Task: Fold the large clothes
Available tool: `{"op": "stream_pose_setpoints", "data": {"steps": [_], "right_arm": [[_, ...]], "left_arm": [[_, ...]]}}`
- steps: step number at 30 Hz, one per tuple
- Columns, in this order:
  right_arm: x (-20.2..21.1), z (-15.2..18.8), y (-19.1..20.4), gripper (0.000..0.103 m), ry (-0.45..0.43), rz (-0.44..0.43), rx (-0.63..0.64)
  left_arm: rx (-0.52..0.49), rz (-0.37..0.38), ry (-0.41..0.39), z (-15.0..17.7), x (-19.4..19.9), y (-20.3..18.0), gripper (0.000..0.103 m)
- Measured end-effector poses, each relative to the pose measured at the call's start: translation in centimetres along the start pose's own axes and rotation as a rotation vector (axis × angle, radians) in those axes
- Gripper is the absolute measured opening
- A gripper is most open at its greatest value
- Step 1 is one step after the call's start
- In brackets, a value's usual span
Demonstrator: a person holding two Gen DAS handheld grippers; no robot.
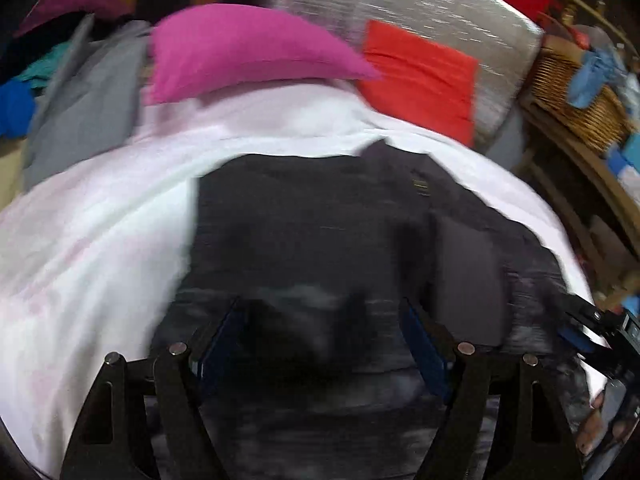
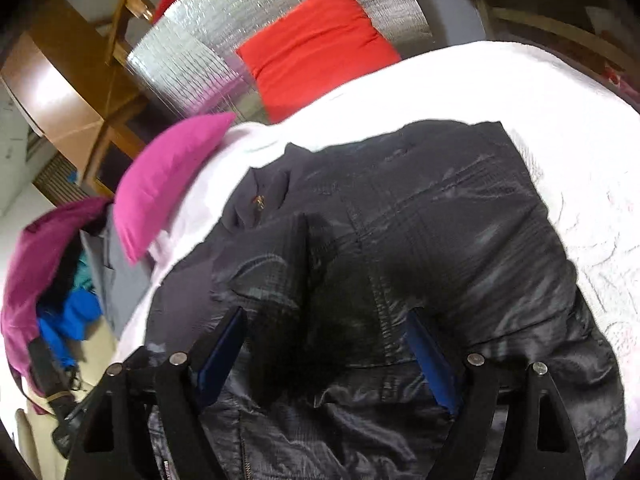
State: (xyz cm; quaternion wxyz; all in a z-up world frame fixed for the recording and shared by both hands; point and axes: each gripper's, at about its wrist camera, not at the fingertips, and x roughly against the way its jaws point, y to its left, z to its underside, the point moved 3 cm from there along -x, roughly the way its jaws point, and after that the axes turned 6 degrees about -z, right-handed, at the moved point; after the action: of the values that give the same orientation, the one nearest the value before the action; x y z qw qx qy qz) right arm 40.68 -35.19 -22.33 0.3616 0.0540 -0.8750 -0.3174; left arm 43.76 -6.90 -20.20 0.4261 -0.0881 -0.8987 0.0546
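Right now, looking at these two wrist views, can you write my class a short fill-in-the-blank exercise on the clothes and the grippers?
1. The black jacket lies spread on a ____ bedcover.
2. The folded cloth lying on the silver mat is ____.
3. The left gripper and the right gripper both have their jaws ____, above the jacket.
4. The magenta pillow rests at the bedcover's edge, beside a ____ garment.

Missing words: white; red; open; grey

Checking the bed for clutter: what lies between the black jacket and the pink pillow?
Only bare white bedspread separates the black jacket from the pink pillow, clearest in the right wrist view.
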Motion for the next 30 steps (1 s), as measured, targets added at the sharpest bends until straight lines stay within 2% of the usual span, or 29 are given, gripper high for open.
{"op": "stream_pose_setpoints", "data": {"steps": [3,6,9,13,18,20,23,26,30], "right_arm": [[1.2,-0.3,-0.3,0.084,-0.021,-0.029,-0.012],[2.2,-0.9,-1.1,0.084,-0.043,-0.012,-0.010],[2.6,-1.2,-2.0,0.084,-0.040,0.006,-0.010],[3.0,-1.4,-2.6,0.084,-0.020,0.031,0.037],[2.6,-0.6,-1.5,0.084,0.043,-0.004,0.139],[1.9,0.4,0.0,0.084,0.078,-0.032,0.206],[0.6,2.0,2.4,0.084,0.113,-0.064,0.301],[-1.5,3.3,3.8,0.084,0.129,-0.041,0.339],[-3.3,3.7,4.6,0.084,0.108,-0.006,0.378]], "left_arm": [[-0.022,0.132,0.035,0.0,-1.4,-2.1,0.079],[-0.048,0.238,0.068,0.3,-2.4,-4.3,0.079],[-0.069,0.344,0.067,0.2,-2.5,-6.4,0.079],[-0.043,0.488,0.024,-0.7,-1.5,-7.6,0.079],[0.034,0.705,-0.016,-2.6,0.8,-7.6,0.079],[0.042,0.740,-0.028,-3.0,1.6,-8.1,0.079],[0.037,0.736,-0.014,-3.0,1.4,-8.5,0.079],[0.030,0.720,0.016,-2.7,0.9,-8.8,0.079],[0.038,0.745,0.009,-2.4,1.6,-7.8,0.079]]}}
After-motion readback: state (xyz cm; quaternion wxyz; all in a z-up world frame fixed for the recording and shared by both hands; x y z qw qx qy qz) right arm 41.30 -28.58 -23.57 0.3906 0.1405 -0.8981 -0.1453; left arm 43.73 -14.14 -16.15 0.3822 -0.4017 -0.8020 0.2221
